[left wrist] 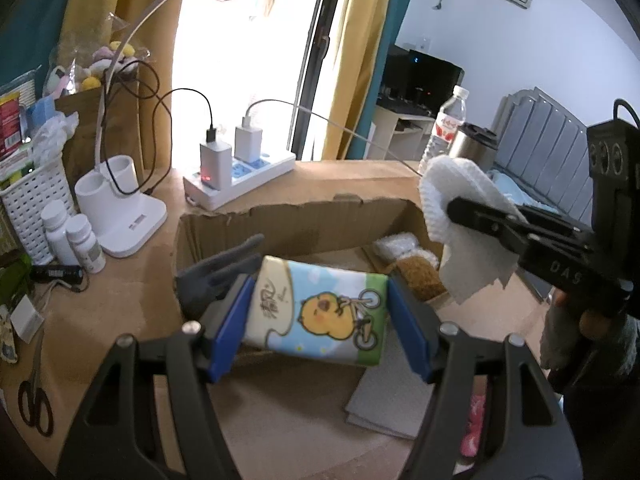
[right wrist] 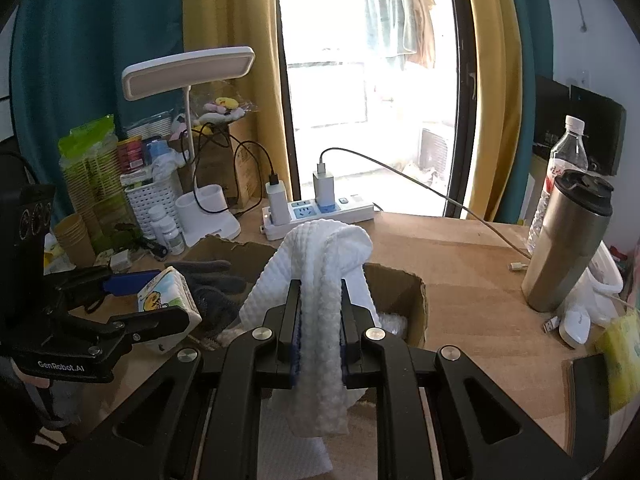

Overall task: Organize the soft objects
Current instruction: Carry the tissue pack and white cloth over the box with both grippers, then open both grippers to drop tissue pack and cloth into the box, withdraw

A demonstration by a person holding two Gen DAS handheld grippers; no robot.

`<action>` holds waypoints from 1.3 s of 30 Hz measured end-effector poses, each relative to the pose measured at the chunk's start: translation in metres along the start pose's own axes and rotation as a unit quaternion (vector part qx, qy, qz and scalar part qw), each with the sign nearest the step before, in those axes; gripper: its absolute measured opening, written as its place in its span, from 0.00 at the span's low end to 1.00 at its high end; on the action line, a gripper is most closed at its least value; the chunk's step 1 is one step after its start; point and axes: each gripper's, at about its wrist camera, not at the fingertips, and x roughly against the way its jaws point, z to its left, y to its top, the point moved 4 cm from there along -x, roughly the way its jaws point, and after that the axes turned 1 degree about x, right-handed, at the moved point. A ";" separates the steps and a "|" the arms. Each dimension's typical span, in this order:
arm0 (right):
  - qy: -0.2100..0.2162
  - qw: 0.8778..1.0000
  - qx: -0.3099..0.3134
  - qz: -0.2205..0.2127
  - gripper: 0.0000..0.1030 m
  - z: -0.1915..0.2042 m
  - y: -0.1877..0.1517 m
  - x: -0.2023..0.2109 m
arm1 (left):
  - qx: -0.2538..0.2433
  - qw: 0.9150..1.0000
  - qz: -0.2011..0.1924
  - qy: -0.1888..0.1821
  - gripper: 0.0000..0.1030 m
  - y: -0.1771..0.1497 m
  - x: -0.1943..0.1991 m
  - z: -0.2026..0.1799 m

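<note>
Left gripper [left wrist: 318, 312] fingers clamp the tissue pack [left wrist: 320, 312] lower centre, right gripper [right wrist: 320, 312] pinches the white cloth [right wrist: 320, 280]; dangling cloth may snag the cardboard box [left wrist: 304, 216] rim.

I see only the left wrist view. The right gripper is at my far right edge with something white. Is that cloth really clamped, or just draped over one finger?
Observer: Clamped. The right gripper is shut on the white cloth, bunched between both fingers.
Operator: What stands right of the cardboard box?
Observer: A steel tumbler, upright on the table, apart from the cardboard box.
Operator: Does my tissue pack sit well?
Observer: The left gripper holds the tissue pack above the box's left side.
</note>
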 end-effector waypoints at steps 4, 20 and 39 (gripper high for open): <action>-0.001 1.000 -0.004 0.002 0.15 -0.004 0.004 -0.009 | 0.002 1.000 0.000 -0.001 0.66 0.005 -0.008 0.004; 0.014 1.000 -0.012 0.023 0.16 -0.006 0.012 -0.055 | 0.016 1.000 0.011 -0.005 0.66 0.015 -0.045 0.012; 0.009 0.998 -0.036 0.047 0.56 -0.016 0.001 -0.062 | 0.005 0.999 0.048 0.005 0.68 0.006 -0.064 0.006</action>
